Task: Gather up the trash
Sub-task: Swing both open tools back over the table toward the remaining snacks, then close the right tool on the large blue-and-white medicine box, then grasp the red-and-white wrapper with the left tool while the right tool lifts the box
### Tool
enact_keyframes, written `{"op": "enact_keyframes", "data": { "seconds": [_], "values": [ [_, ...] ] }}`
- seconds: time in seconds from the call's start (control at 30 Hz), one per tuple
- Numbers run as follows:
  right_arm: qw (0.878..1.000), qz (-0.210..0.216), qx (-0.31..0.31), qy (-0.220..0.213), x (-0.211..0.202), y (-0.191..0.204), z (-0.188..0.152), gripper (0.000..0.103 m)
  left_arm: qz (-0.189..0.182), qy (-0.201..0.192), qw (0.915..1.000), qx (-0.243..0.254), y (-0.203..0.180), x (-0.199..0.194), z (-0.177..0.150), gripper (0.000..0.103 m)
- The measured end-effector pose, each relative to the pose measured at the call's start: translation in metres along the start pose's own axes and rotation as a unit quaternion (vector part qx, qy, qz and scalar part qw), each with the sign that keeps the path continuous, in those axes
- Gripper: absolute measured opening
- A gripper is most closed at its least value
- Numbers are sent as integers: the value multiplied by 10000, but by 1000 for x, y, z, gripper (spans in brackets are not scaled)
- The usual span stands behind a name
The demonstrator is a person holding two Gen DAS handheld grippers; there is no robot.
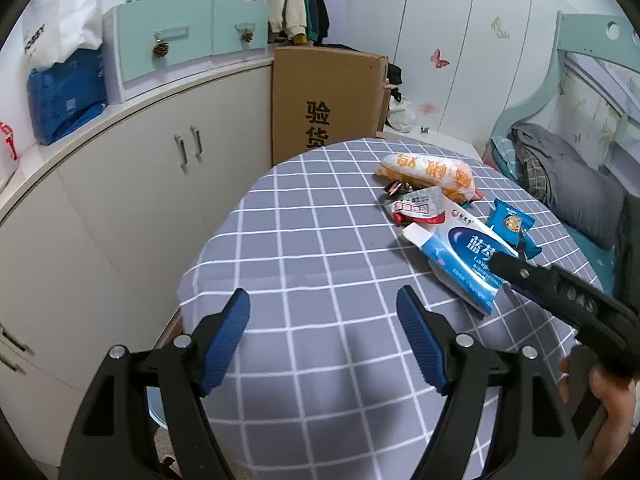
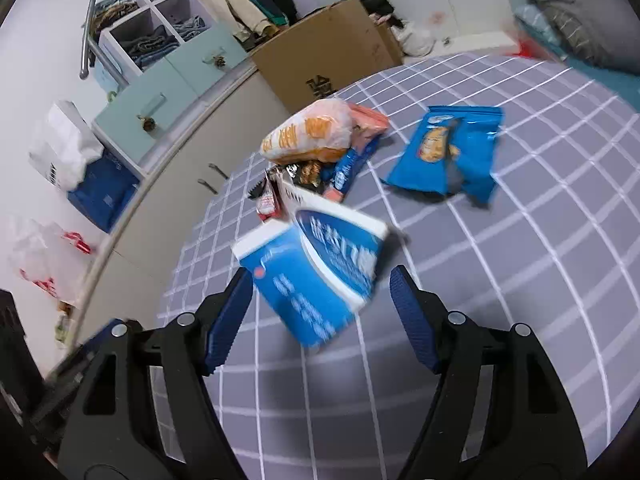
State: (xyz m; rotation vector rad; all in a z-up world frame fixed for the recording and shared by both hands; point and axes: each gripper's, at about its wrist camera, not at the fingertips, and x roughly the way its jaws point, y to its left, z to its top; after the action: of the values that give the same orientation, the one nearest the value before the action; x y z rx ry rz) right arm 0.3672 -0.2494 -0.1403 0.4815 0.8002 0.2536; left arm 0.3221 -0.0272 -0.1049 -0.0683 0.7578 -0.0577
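Note:
Trash lies on a grey checked tablecloth [image 1: 312, 240]: a blue and white medicine box [image 1: 460, 260], an orange and white bag [image 1: 428, 174], a red and white wrapper [image 1: 420, 210] and a blue cookie packet [image 1: 510, 224]. My left gripper [image 1: 323, 328] is open and empty over the cloth, left of the pile. My right gripper [image 2: 322, 304] is open, its fingers on either side of the near end of the medicine box [image 2: 316, 272]; the view is blurred. The cookie packet [image 2: 448, 152] and orange bag [image 2: 312, 136] lie beyond. The right gripper's arm [image 1: 560, 292] reaches over the box in the left wrist view.
A cardboard box [image 1: 328, 96] stands behind the table. White cabinets [image 1: 140, 184] with pale green drawers [image 1: 180, 44] run along the left. A bed [image 1: 560, 168] with a grey blanket is at the right. White plastic bags [image 2: 52, 256] hang at the left.

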Motion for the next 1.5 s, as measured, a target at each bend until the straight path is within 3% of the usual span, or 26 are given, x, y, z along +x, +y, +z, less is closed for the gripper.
{"op": "enact_keyframes", "data": {
  "seconds": [0.17,0.2,0.27,0.4,0.53,0.8,1.07,1.37,1.43,1.5],
  "values": [
    [9999,62,113,27,13,-11,16,67,8,44,9999,122,-11,15,9,76],
    [9999,66,89,43,17,-11,19,61,-8,57,9999,133,-13,18,11,76],
    [9997,136,118,148,23,-14,23,33,-65,110,9998,124,-16,27,17,76],
    [9987,470,200,83,18,-22,25,19,-239,175,9995,98,-24,42,26,76],
    [9980,171,-284,-547,-9,-9,24,6,-287,275,9992,108,-33,63,34,76],
    [9928,-236,-667,-971,-22,1,22,5,-316,329,9979,452,-56,91,45,76],
    [9771,-878,-788,-1770,-45,-1,25,5,-390,374,9985,85,-60,115,66,76],
    [9772,-1014,-861,-1656,-34,-2,30,5,-442,609,9971,94,-72,157,81,74],
    [9778,-990,-850,-1638,-34,-3,31,5,-474,614,9968,186,-74,158,83,61],
    [9782,-986,-845,-1619,-33,-3,31,5,-609,635,9958,257,-75,158,83,39]
  ]
}}
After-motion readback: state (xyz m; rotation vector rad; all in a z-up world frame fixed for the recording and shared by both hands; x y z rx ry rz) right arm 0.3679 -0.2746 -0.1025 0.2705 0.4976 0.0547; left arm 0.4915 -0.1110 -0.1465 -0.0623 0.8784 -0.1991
